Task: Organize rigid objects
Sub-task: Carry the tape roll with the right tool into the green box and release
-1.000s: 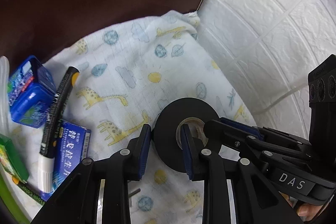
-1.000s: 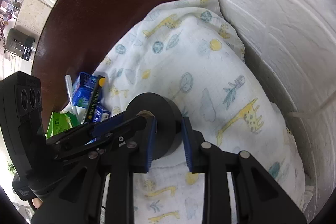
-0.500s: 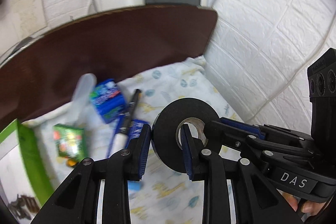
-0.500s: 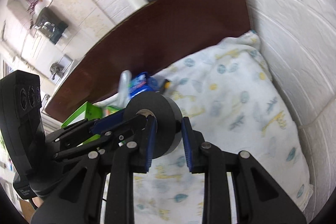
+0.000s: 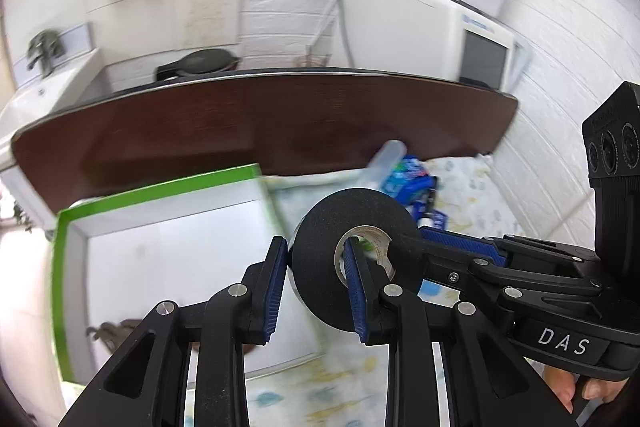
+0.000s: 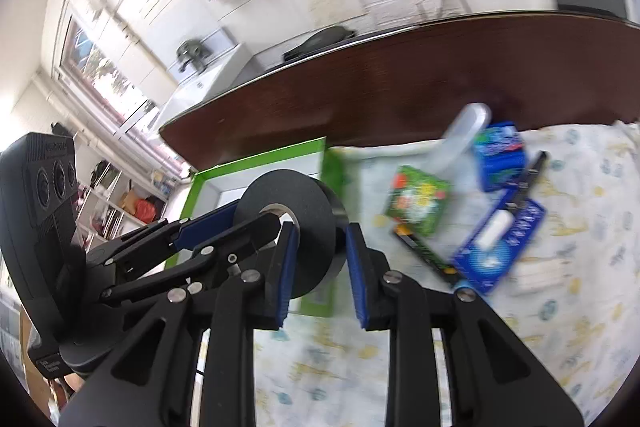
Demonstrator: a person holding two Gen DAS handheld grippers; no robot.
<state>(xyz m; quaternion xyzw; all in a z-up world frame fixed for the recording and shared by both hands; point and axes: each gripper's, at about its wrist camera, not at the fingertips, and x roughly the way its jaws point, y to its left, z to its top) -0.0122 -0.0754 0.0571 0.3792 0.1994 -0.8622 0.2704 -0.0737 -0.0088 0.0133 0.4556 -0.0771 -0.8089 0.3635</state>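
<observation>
A black tape roll point(image 5: 320, 247) is held in the air by both grippers. My left gripper point(image 5: 316, 291) is shut on its ring wall, one finger through the core. My right gripper point(image 6: 322, 271) is shut across its width, and the roll shows there too point(image 6: 288, 211). A green-rimmed white box point(image 5: 160, 259) lies open to the left, also seen in the right wrist view point(image 6: 256, 167). On the patterned cloth point(image 6: 560, 267) lie a green packet point(image 6: 418, 205), blue boxes point(image 6: 500, 155), a black marker point(image 6: 524, 187) and a clear tube point(image 6: 464, 131).
A dark brown headboard-like panel point(image 5: 260, 123) runs behind the cloth. A white brick wall point(image 5: 560, 107) stands at right. A white machine point(image 5: 460, 39) and a sink point(image 5: 36, 95) lie beyond the panel.
Both grippers have lifted the tape roll together and swung left, away from the cloth. The green-rimmed box and the room beyond have come into view.
</observation>
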